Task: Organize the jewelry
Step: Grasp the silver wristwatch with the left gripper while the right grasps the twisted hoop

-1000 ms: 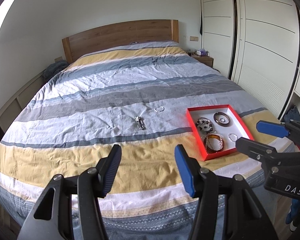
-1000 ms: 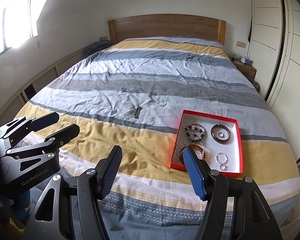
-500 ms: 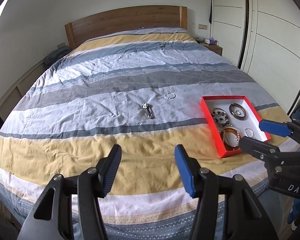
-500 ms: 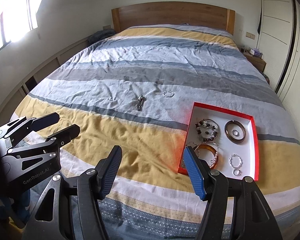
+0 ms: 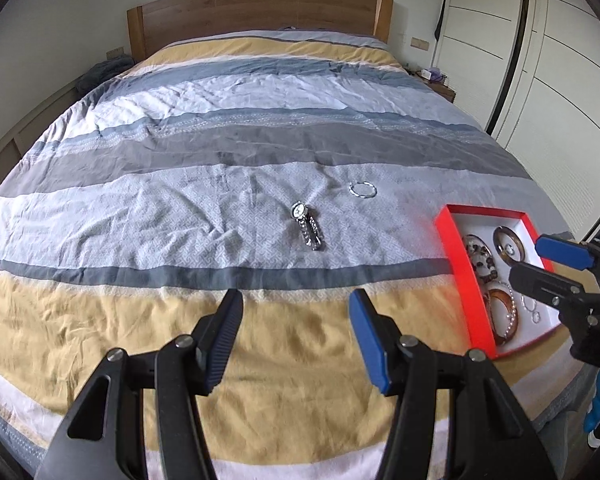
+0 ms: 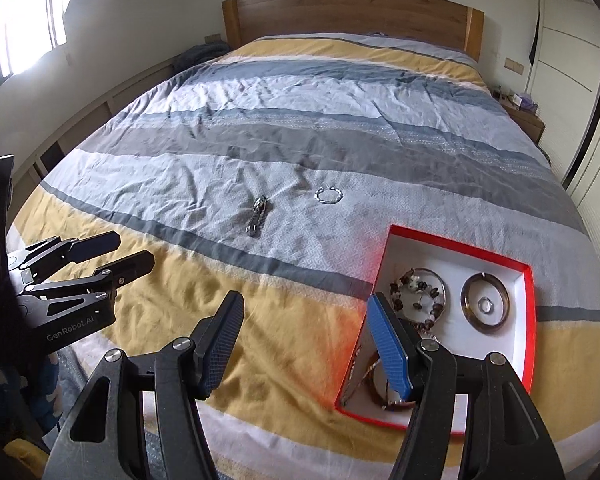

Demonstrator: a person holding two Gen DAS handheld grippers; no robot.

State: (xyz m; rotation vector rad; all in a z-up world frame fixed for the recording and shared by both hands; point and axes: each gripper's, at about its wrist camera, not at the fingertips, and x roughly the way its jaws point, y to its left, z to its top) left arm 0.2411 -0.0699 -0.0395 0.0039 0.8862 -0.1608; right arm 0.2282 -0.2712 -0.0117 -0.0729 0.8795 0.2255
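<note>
Your left claw (image 5: 296, 334) is wide open and holds nothing; it hangs above the yellow stripe of the bed cover (image 5: 180, 216). The watch (image 5: 309, 226) lies on the pale grey stripe at 12 o'clock from this claw, well apart from its tips, with the band stretched toward you. The thin silver ring bracelet (image 5: 362, 190) lies flat further on, at about 1 o'clock, near the watch but not touching it. The red box (image 5: 466, 280) sits at 3 o'clock from the left claw, with several bracelets inside on its white bottom.

Your right claw (image 6: 304, 340) is also wide open and empty. Its blue finger (image 6: 388, 350) stands over the near left corner of the red box (image 6: 530, 320). From this claw the watch (image 6: 258, 216) is at 11 o'clock and the ring bracelet (image 6: 329, 195) at 12 o'clock, both well apart from it.
</note>
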